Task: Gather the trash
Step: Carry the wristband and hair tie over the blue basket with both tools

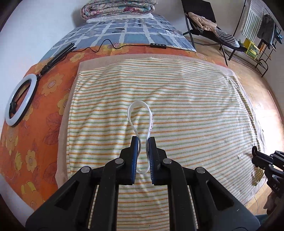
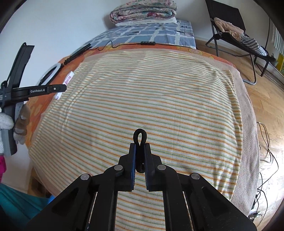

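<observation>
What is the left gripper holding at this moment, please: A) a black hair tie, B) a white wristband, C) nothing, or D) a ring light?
B: the left gripper is shut on the white wristband, whose loop sticks out above the striped towel.

"GenRobot.AI" on left hand-held gripper [image 2: 47, 90], "LAKERS" on white wristband [image 2: 68, 79], "DAS" on right hand-held gripper [image 1: 276, 187]

Striped towel [image 1: 177, 99] spread over orange floral sheet [image 1: 35, 142] on bed, ring light [image 1: 19, 99] lying at its left, folded quilt [image 1: 117, 8] at far end, black folding chair [image 1: 204, 19] with clothes on wood floor [image 1: 257, 92].
</observation>
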Available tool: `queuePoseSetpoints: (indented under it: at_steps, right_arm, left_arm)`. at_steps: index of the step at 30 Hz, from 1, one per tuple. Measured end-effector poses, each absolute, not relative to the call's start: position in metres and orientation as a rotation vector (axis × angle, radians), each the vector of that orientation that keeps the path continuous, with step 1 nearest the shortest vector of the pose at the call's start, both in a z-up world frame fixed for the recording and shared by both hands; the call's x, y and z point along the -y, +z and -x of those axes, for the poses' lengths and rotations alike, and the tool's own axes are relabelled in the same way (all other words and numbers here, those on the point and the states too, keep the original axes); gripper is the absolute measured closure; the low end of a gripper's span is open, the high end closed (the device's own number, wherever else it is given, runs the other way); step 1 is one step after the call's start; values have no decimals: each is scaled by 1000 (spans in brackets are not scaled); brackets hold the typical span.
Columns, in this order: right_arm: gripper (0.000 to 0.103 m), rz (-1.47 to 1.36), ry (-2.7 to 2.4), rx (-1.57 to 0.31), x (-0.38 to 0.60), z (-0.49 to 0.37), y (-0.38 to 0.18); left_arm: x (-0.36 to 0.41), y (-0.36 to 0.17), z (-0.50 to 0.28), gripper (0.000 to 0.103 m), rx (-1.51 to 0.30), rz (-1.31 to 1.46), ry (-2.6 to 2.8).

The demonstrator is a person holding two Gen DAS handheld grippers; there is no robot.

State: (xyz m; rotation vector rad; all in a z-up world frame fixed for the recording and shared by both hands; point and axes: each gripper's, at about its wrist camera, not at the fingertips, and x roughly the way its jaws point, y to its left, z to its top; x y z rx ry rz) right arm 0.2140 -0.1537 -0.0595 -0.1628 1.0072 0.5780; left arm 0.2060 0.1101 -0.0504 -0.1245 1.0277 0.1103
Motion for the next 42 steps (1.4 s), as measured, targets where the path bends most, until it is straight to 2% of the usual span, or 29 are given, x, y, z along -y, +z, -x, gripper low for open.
queuePoseSetpoints:
  at_steps: [9, 18, 27, 42]
  right_arm:
    - [96, 190, 629, -941, 146, -174, -33]
    - [96, 192, 706, -899, 135, -113, -25]
    - [96, 215, 779, -916, 125, -53, -36]
    - [96, 175, 782, -1095, 149, 2, -95]
  left_arm:
    - [-72, -27, -136, 93, -1003, 96, 41]
    - [-48, -25, -66, 93, -1006, 107, -7]
    - [-40, -45, 3, 93, -1053, 142, -27]
    - [-6, -110, 67, 93, -1184, 130, -72]
